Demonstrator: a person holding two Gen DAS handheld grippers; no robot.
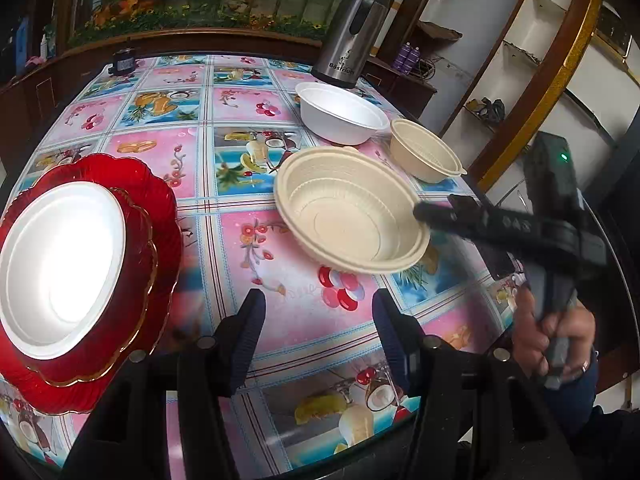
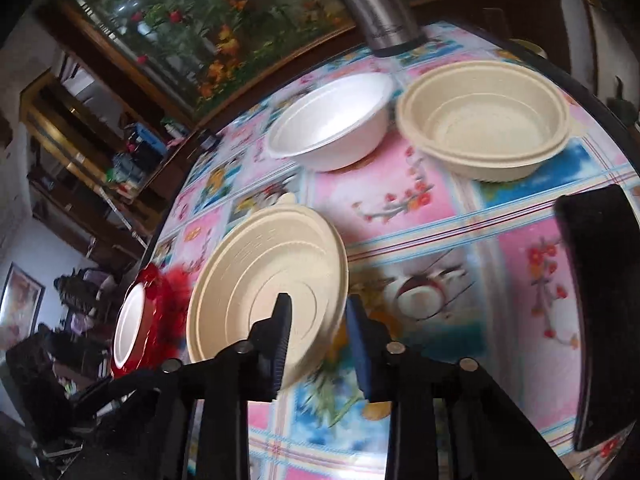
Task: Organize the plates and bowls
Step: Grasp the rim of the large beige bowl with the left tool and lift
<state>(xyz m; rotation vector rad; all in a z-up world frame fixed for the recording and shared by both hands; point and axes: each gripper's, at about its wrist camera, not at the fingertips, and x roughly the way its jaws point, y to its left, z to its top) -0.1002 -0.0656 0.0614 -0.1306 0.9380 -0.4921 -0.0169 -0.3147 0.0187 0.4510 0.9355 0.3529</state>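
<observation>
My right gripper (image 2: 316, 344) is shut on the rim of a wide beige bowl (image 2: 268, 284) and holds it tilted above the table; the bowl also shows in the left wrist view (image 1: 352, 212), with the right gripper (image 1: 420, 212) at its right rim. A white bowl (image 1: 340, 114) and a small beige bowl (image 1: 426, 150) stand further back. A white plate (image 1: 60, 256) lies on stacked red plates (image 1: 160, 216) at the left. My left gripper (image 1: 318, 320) is open and empty above the near table.
A steel thermos (image 1: 354, 36) stands at the back of the table behind the white bowl. The round table (image 1: 240, 112) has a patterned pink and blue cloth. A small dark object (image 1: 124, 62) sits at its far edge. Shelves stand to the right.
</observation>
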